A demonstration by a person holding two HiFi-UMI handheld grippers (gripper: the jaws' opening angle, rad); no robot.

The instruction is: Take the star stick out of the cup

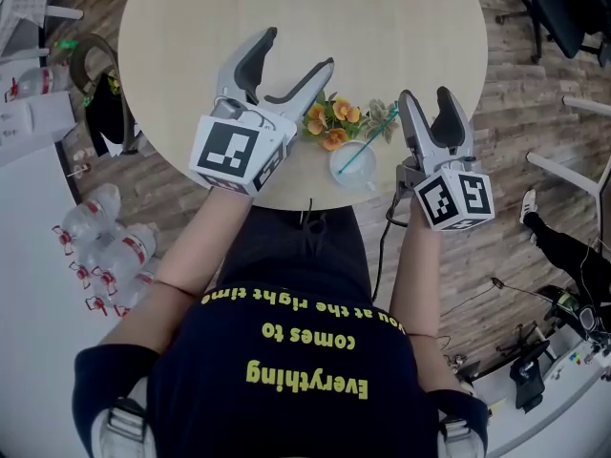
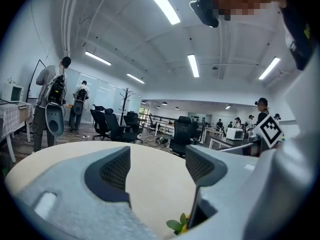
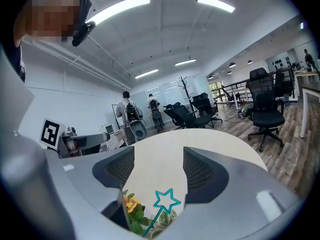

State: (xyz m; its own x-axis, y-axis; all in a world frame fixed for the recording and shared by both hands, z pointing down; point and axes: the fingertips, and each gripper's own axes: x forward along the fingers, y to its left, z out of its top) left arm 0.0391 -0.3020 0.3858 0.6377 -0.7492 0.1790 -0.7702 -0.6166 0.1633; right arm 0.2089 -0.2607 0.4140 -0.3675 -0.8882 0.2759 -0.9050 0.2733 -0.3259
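Observation:
A clear cup (image 1: 353,165) stands near the front edge of the round beige table (image 1: 382,36). A teal star stick (image 1: 368,141) leans out of it, its star (image 3: 166,200) showing low between the right jaws. My left gripper (image 1: 298,53) hovers open to the left of the cup, nothing between its jaws. My right gripper (image 1: 428,103) stands open just right of the cup, raised above it and holding nothing. In the left gripper view, the left gripper (image 2: 157,165) looks out across the bare tabletop.
A small bunch of orange flowers with green leaves (image 1: 334,122) lies just behind the cup. Water bottles (image 1: 100,246) sit on the floor at the left. Office chairs (image 1: 563,8) and a cable (image 1: 382,246) surround the table.

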